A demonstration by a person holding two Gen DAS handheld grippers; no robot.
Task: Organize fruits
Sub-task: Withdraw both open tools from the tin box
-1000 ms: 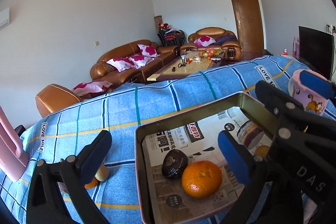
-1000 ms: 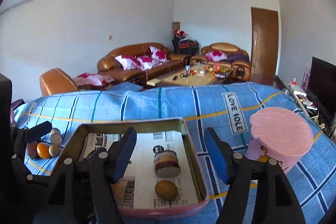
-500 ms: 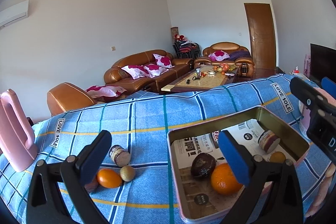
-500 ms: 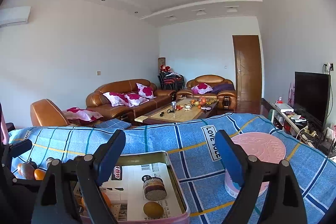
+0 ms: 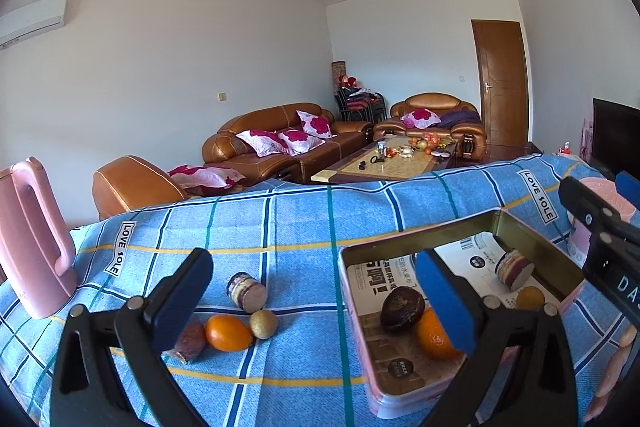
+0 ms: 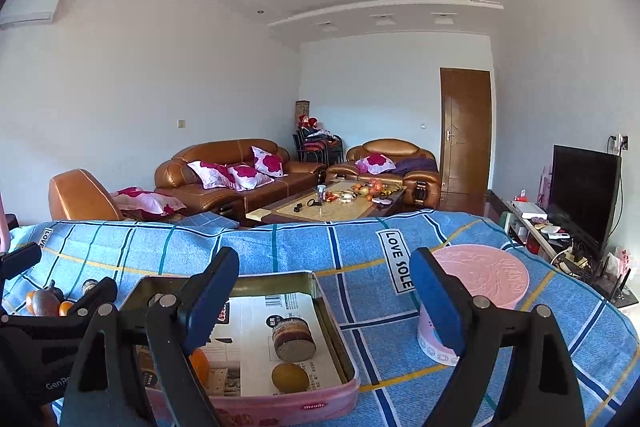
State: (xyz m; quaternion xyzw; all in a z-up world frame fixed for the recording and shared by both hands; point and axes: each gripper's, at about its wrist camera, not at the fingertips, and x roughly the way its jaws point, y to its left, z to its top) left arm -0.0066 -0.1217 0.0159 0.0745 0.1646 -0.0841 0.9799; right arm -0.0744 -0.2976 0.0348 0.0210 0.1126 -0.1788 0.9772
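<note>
a: how many fruits are loose on the blue checked tablecloth (image 5: 304, 227)?

b: four lie in a cluster left of the tin: a banded cut piece (image 5: 247, 291) on its side, a small orange (image 5: 228, 332), a round greenish-brown fruit (image 5: 264, 323) touching the orange, and a brown fruit (image 5: 188, 341) partly hidden behind the left gripper's finger.

a: and in the tin?

b: four again. the pink metal tin (image 5: 536, 239), lined with printed paper, holds a dark brown fruit (image 5: 402, 309) touching a large orange (image 5: 432, 337) at its near end, and a second banded cut piece (image 5: 513, 269) with a small yellowish fruit (image 5: 530, 297) toward the far right. from the right wrist view that cut piece (image 6: 293, 338) sits just behind the yellowish fruit (image 6: 290, 377).

a: other containers?

b: one pink kettle (image 5: 34, 235) at the cloth's left edge, and one pink lidded tub (image 6: 476, 301) right of the tin; what is inside either i cannot tell.

a: the grippers?

b: the left gripper (image 5: 312, 295) has its jaws spread wide with nothing between the pads, above the gap between the loose cluster and the tin. the right gripper (image 6: 324, 303) is spread wide too and carries nothing, above the tin's near right corner.

a: the room?

b: white walls, a brown leather sofa (image 6: 240, 175) with pink floral cushions, a low coffee table (image 6: 332, 205) cluttered with small things, a wooden door (image 6: 466, 131) and a dark television (image 6: 584, 187).
</note>
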